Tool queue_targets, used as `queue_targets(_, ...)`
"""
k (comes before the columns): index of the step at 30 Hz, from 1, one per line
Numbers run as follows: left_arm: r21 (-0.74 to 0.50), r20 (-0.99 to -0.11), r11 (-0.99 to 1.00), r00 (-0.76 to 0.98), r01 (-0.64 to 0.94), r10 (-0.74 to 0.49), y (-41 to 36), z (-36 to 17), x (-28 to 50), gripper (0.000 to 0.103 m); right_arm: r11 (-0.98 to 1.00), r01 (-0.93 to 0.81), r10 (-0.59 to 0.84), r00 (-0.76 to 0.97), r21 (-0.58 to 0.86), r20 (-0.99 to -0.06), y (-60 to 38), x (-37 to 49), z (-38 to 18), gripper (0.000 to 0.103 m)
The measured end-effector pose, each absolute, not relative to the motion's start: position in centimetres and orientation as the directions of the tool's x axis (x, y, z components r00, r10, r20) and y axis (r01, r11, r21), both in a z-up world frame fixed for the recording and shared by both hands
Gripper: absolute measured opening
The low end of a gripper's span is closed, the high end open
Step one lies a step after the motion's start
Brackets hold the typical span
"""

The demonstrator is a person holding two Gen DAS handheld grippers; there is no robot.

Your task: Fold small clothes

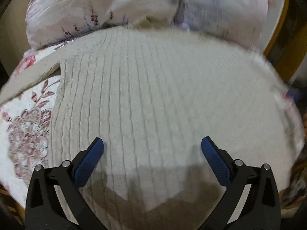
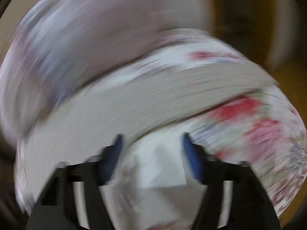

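A cream ribbed garment (image 1: 153, 95) lies spread flat on a floral bed cover (image 1: 25, 126). My left gripper (image 1: 152, 145) hovers open just above its near part, blue pads (image 1: 90, 161) wide apart, holding nothing. The right wrist view is heavily motion-blurred. There my right gripper (image 2: 151, 143) is open, and the cream garment (image 2: 134, 103) runs as a band across the view beyond the fingers. A pale cloth or paper-like piece (image 2: 159, 168) lies between the jaws; I cannot tell whether it is touched.
A bunched pale floral quilt (image 1: 134, 5) is piled at the far side of the bed. A wooden bed frame edge (image 1: 278, 36) shows at the far right. The floral cover (image 2: 268, 130) extends right of my right gripper.
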State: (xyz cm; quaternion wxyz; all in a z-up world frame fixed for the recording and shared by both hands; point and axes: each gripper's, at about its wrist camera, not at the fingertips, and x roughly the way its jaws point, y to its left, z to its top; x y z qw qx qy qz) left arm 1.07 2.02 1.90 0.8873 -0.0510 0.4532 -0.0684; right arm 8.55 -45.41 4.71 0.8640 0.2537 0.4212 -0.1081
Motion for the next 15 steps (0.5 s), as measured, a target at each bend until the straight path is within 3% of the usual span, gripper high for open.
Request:
queue_targets(2, -0.239, -0.731, 0.969, 0.646, 0.057, -0.218, 3.2, 3.1, 1.1, 0.101, 0.680, 0.580, -0.010, 0.619, 0.449, -0.785, -53.4, 8.5, 3.5, 0.051)
queue_targets(4, -0.237, -0.705, 0.971, 0.684, 0.018, -0.185, 3.9, 4.5, 1.8, 0.101, 0.524, 0.683, -0.046, 0.619, 0.509, -0.784, -58.8, 7.8, 2.3, 0.051)
queue_targets(9, -0.211, -0.690, 0.974, 0.719, -0.087, -0.085, 7.1, 6.0, 3.1, 0.101, 0.397, 0.752, -0.070, 0.597, 0.527, -0.799, -63.8, 8.1, -0.3, 0.048)
queue_targets(10, -0.224, -0.688, 0.966, 0.723, -0.126, -0.065, 8.2, 6.2, 3.1, 0.101, 0.408, 0.754, -0.079, 0.592, 0.515, -0.802, -64.1, 8.7, -0.4, 0.045)
queue_targets(12, -0.253, -0.683, 0.947, 0.730, -0.200, -0.029, 10.5, 6.4, 3.0, 0.101, 0.427, 0.748, -0.068, 0.587, 0.508, -0.807, -64.7, 10.0, -1.1, 0.008)
queue_targets(15, -0.311, -0.680, 0.902, 0.733, -0.299, 0.009, 15.4, 6.5, 3.0, 0.101, 0.461, 0.736, -0.121, 0.605, 0.496, -0.787, -63.9, 10.8, 0.1, 0.008)
